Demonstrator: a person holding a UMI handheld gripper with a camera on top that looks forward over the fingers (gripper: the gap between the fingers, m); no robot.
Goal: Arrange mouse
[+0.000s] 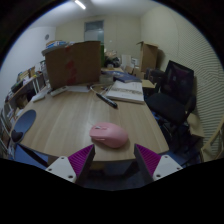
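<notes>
A pink mouse (109,134) lies on the wooden table (60,120) near its front edge. My gripper (113,160) is open and empty. Its two fingers with magenta pads (80,159) are spread just short of the mouse, which sits just ahead of the gap between them, a little beyond the fingertips. Nothing is held between the fingers.
A white keyboard or notebook (127,93) and a dark remote-like object (106,100) lie further back on the table. A large cardboard box (73,63) stands at the back left. A black office chair (176,92) stands to the right. A blue chair (23,124) is at left.
</notes>
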